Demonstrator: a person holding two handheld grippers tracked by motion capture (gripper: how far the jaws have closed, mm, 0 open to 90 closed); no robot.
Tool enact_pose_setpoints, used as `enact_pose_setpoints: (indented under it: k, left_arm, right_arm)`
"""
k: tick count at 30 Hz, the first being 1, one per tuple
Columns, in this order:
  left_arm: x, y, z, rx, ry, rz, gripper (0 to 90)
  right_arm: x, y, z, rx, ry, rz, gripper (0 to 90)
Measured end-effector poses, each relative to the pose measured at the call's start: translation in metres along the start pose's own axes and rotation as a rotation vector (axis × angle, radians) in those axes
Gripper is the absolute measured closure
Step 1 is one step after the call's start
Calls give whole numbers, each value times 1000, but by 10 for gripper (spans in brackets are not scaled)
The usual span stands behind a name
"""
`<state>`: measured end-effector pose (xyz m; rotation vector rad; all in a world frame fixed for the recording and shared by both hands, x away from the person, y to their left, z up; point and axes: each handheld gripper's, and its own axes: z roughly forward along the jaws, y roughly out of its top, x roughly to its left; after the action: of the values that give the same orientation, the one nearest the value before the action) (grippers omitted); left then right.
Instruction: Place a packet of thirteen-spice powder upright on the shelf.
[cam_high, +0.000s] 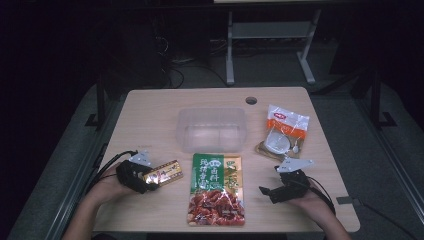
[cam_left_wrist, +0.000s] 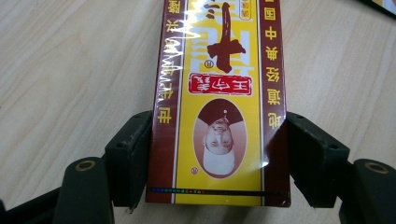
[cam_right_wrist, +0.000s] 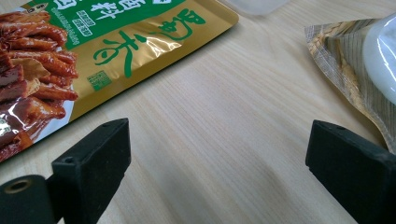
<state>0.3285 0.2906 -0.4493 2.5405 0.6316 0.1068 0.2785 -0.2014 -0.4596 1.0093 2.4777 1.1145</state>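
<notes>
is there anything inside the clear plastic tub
No, the clear plastic tub in the high view holds nothing; the packets lie outside it on the table.

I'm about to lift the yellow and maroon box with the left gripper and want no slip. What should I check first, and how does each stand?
1. Yellow and maroon box between the left gripper jaws: ok.
2. Pads pressing on both box sides: cannot tell; they sit right at its edges.
3. Box centred between the jaws: ok.
4. Clear plastic container empty: ok.
5. Right gripper open and holding nothing: ok.
6. Green snack pouch apart from the box: ok.
</notes>
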Motion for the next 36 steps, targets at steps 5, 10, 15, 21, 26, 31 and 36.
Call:
enact_pose_setpoints:
  k: [5,10,15,21,26,31,36]
  left_arm:
    - [-3,2,1,22,25,27,293]
    - [-4,4,1,32,27,27,311]
    - [-5,5,1,38,25,23,315]
    - [-5,7,2,38,22,29,319]
    - [-8,9,2,33,14,49,319]
    - [-10,13,-5,-10,6,71,320]
    - [-14,18,-11,-64,-25,75,320]
  right_arm:
    - [0,0,0,0,1,-1,67]
    - [1,0,0,5,7,0,90]
    - [4,3,-1,27,32,-21,79]
    - [7,5,-2,28,70,-55,77]
    - [9,5,-2,37,99,-69,77]
    - [12,6,-1,55,133,-85,78]
    - [15,8,1,59,170,-111,77]
